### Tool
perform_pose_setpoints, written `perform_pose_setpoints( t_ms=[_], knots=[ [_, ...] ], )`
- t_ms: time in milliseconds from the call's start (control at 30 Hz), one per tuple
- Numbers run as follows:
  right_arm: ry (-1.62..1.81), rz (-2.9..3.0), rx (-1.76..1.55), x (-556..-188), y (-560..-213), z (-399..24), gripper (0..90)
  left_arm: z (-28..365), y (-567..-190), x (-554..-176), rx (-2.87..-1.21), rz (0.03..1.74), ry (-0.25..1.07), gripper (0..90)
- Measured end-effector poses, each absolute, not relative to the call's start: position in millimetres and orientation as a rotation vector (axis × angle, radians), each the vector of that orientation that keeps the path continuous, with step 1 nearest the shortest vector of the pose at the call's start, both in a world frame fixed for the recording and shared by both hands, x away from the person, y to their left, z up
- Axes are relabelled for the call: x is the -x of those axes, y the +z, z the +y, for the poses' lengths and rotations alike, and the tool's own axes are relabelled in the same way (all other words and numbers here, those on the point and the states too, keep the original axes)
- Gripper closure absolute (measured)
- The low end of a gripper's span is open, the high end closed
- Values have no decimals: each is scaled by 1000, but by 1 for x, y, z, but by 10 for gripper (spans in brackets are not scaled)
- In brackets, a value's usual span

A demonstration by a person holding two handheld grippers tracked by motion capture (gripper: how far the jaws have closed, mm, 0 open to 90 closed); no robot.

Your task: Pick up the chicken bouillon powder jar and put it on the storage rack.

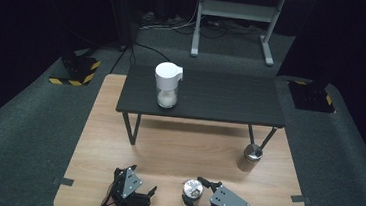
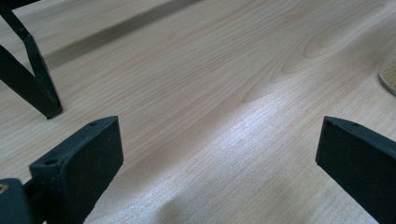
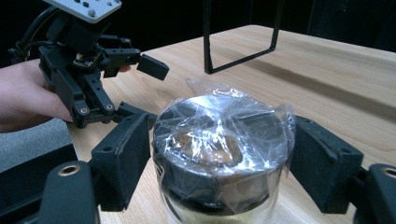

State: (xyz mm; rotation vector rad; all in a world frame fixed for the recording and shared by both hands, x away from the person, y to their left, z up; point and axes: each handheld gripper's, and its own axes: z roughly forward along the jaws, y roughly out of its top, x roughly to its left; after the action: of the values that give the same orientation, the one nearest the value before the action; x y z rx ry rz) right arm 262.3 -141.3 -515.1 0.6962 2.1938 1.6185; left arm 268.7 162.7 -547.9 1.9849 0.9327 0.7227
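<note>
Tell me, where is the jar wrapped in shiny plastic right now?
In the high view the plastic-wrapped jar stands near the wooden table's front edge, between the jaws of the right hand-held gripper, right of the left hand-held gripper.

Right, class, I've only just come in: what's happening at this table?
A person holds a gripper in each hand at a light wooden table. The right gripper has its jaws around a small jar with a plastic-wrapped lid, pads against its sides, near the table's front edge. The left gripper rests beside it with jaws wide apart over bare wood. Farther off stand a second small jar and, on a low black table, a white-lidded container of something white.
</note>
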Motion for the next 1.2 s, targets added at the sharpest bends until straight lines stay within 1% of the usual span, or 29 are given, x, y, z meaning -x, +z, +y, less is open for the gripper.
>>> perform_pose_setpoints(
  t_ms=[67, 267, 367, 433, 1200],
  knots=[
    [1624, 2197, -694, -262, -516, -141, 262, 163, -548, -269, -1987, 933, 723, 10],
    [1634, 2192, -691, -262, -518, -141, 272, 162, -548, -269, -1987, 931, 724, 10],
    [1640, 2183, -696, -262, -519, -141, 292, 163, -548, -269, -1986, 931, 722, 10],
    [1646, 2170, -697, -262, -519, -142, 324, 163, -548, -269, -1984, 930, 721, 10],
    [1662, 2128, -686, -259, -522, -145, 344, 164, -548, -269, -1978, 937, 712, 10]
  ],
)
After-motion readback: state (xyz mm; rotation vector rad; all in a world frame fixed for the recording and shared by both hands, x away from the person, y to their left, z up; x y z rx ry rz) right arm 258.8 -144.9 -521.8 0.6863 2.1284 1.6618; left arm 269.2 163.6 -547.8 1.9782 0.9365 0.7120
